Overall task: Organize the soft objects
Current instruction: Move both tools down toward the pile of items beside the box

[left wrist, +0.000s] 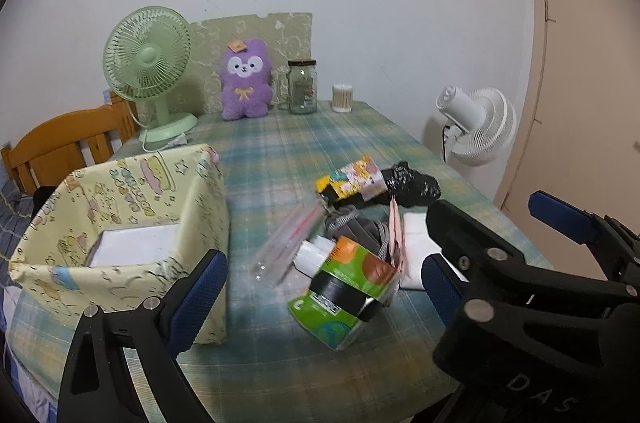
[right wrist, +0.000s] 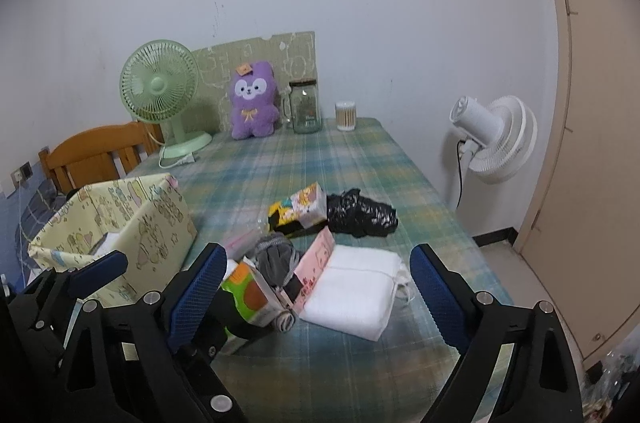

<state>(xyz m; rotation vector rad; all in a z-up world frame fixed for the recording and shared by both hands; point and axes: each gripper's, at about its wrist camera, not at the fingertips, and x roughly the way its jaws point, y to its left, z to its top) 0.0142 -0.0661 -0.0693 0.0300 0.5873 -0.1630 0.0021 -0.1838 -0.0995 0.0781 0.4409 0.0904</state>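
A pile of soft items lies mid-table: a green tissue pack [left wrist: 340, 297], grey cloth [right wrist: 276, 259], a pink pack [right wrist: 314, 269], a folded white towel [right wrist: 352, 297], a colourful pack [right wrist: 300, 209] and a black plastic bag [right wrist: 360, 217]. A yellow patterned fabric box [left wrist: 132, 223] stands to the left, with something white inside. My left gripper [left wrist: 324, 287] is open, its jaws either side of the green pack, above the table. My right gripper [right wrist: 316, 299] is open and empty, over the pile's near side; it also shows in the left wrist view [left wrist: 496, 243].
At the table's far end stand a green desk fan [left wrist: 150, 71], a purple plush toy [left wrist: 245, 79], a glass jar [left wrist: 303, 87] and a cotton swab tub [left wrist: 342, 98]. A white floor fan [right wrist: 494, 139] stands right of the table. A wooden chair [left wrist: 68, 143] is at the left.
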